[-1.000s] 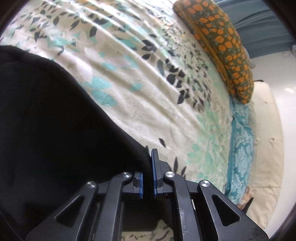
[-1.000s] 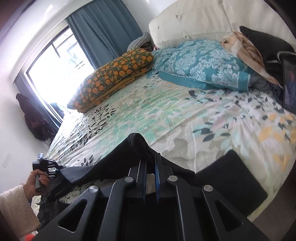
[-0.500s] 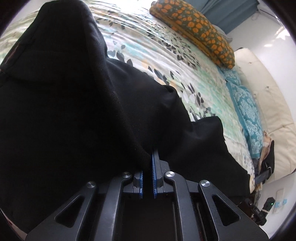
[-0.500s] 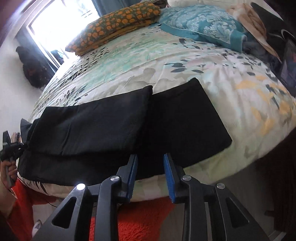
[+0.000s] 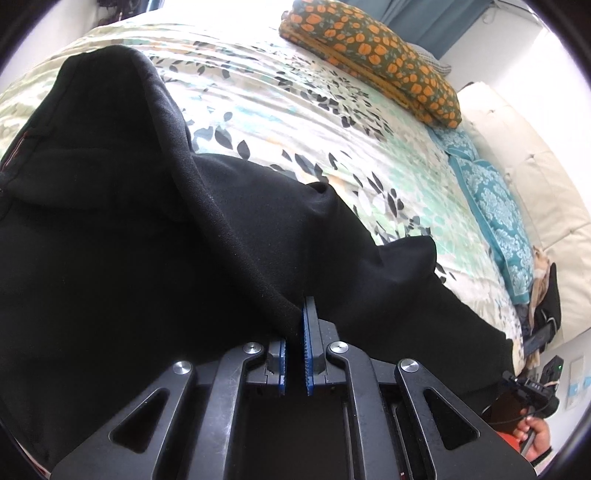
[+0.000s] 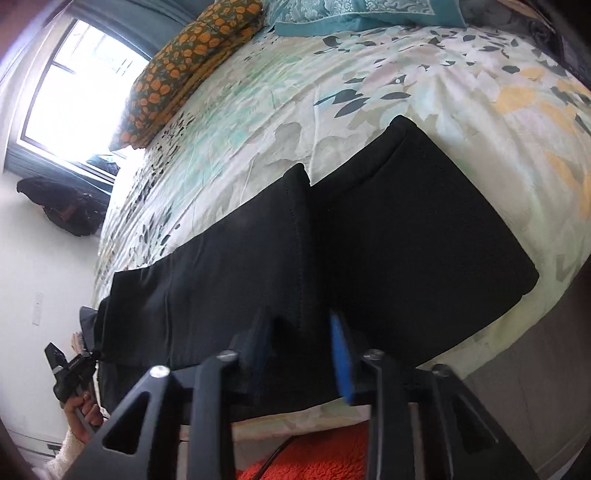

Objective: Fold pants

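The black pants (image 6: pixel 369 236) lie along the near edge of the floral bed, one leg folded back over the rest so its hem (image 6: pixel 299 206) ends mid-length. My right gripper (image 6: pixel 301 339) is open and empty, just above the pants' near edge. My left gripper (image 5: pixel 295 332) is shut on a raised fold of the pants (image 5: pixel 147 240) at the waist end, lifting it off the bed. The left gripper also shows in the right wrist view (image 6: pixel 70 369) at the far left end of the pants.
The floral bedspread (image 6: pixel 332 74) stretches behind the pants. An orange-patterned pillow (image 6: pixel 192 62) and a teal pillow (image 6: pixel 351 14) lie near the headboard. An orange rug (image 6: pixel 314 454) lies on the floor below the bed edge. A window (image 6: pixel 74 85) is at the left.
My right gripper let go of the pant leg, opened and drew back to the bed's near edge. The leg now lies folded flat. My left gripper stays shut on the waist end.
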`<state>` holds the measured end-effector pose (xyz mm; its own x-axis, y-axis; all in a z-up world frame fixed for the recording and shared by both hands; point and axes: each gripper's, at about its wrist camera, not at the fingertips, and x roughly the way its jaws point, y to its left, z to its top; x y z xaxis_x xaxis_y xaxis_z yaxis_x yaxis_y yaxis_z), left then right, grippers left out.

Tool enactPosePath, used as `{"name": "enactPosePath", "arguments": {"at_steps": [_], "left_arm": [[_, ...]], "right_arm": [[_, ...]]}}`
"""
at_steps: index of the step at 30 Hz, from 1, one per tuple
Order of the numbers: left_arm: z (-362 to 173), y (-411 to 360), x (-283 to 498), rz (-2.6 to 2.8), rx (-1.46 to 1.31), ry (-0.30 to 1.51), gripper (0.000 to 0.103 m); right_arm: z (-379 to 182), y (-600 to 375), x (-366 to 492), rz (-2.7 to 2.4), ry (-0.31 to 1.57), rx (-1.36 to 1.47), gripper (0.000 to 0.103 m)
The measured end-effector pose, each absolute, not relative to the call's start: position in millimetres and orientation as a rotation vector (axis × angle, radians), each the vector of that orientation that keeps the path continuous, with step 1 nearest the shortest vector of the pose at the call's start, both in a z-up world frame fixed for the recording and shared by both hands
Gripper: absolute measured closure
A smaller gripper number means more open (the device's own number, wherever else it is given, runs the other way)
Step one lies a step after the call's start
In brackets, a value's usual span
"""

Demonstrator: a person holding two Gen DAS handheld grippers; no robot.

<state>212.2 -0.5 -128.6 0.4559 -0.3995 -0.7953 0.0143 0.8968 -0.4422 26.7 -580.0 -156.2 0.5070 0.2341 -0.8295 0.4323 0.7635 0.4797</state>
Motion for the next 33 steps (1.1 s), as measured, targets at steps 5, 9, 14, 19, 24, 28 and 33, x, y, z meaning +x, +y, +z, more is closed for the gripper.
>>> {"name": "enactPosePath", "arguments": {"at_steps": [5,9,14,19,24,28,33], "left_arm": [[-97,-4,204,-0.285,-0.351,0.981,0.099],[-93,-4,161,-0.282,-0.282,0.971,0.099],[-123,-22,107,-0.309,-0.194,1.061,0.099],[-121,-51,96,-0.36,-0.169,1.083,0.099],[-124,-74,92,-0.417,-0.156,1.121,0.099],[-131,-79,89,-0.416,-0.129,1.152,0.099],[-131,-72,84,-0.428,-0.133,1.16,0.099]], "right_arm": [[-91,-567,41,-0.113,0.96,0.532,0.093],[-83,-560,42,-0.132,1.025,0.354,0.093],[-130,-582,21,-0.215,1.152,0.339,0.098],[-117,-589,18,-0.265,1.122,0.284,0.099],[-108,-605,13,-0.332,1.112,0.234,0.099],[-119,-620,7,-0.37,1.12,0.27,0.099],[-126,-620,7,-0.371,1.139,0.271,0.099]]}}
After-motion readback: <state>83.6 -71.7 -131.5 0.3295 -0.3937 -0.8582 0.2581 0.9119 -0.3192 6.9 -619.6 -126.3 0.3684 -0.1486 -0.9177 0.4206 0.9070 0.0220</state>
